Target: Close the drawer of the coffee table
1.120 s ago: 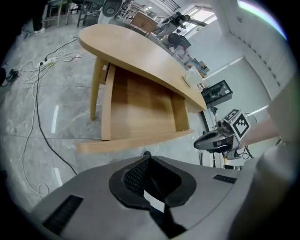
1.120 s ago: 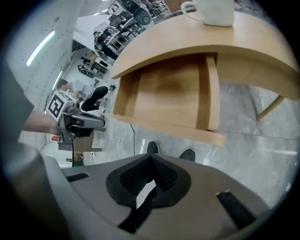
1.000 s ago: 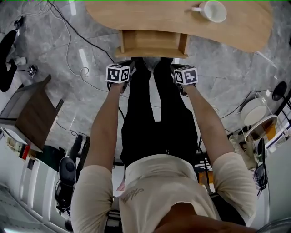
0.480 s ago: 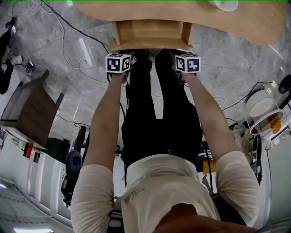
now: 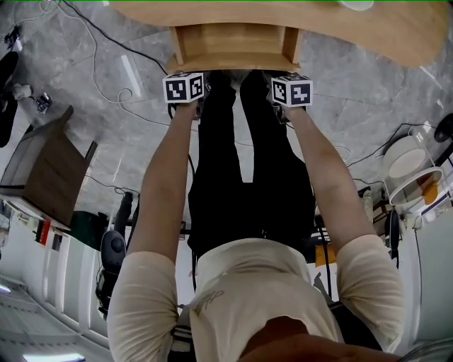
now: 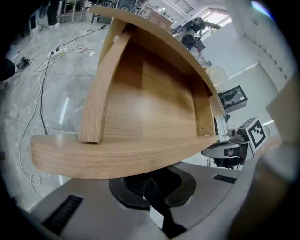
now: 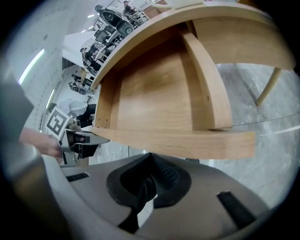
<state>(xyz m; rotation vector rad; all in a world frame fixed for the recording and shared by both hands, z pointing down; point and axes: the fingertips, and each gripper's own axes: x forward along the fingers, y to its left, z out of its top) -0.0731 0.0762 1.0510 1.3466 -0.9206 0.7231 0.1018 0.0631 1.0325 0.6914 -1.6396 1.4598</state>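
The light wooden coffee table (image 5: 396, 35) runs along the top of the head view. Its drawer (image 5: 233, 44) stands pulled out toward me, open and empty inside. My left gripper (image 5: 185, 90) and right gripper (image 5: 290, 93) are held side by side just before the drawer's front board (image 5: 230, 68). In the left gripper view the front board (image 6: 117, 159) fills the lower middle, and the shut left gripper (image 6: 149, 180) sits right under it. From the right gripper's camera, the board (image 7: 187, 143) lies just above the shut right gripper (image 7: 149, 174). Whether either one touches the board is unclear.
A white cup (image 5: 354, 3) stands on the table top. A dark wooden cabinet (image 5: 42, 177) is at the left, cables (image 5: 106, 56) trail over the grey floor, and white bowls (image 5: 407, 170) sit at the right. A table leg (image 7: 267, 89) shows beyond the drawer.
Both grippers have moved forward and closed the gap to the drawer's front board. The drawer still stands out about as far as before.
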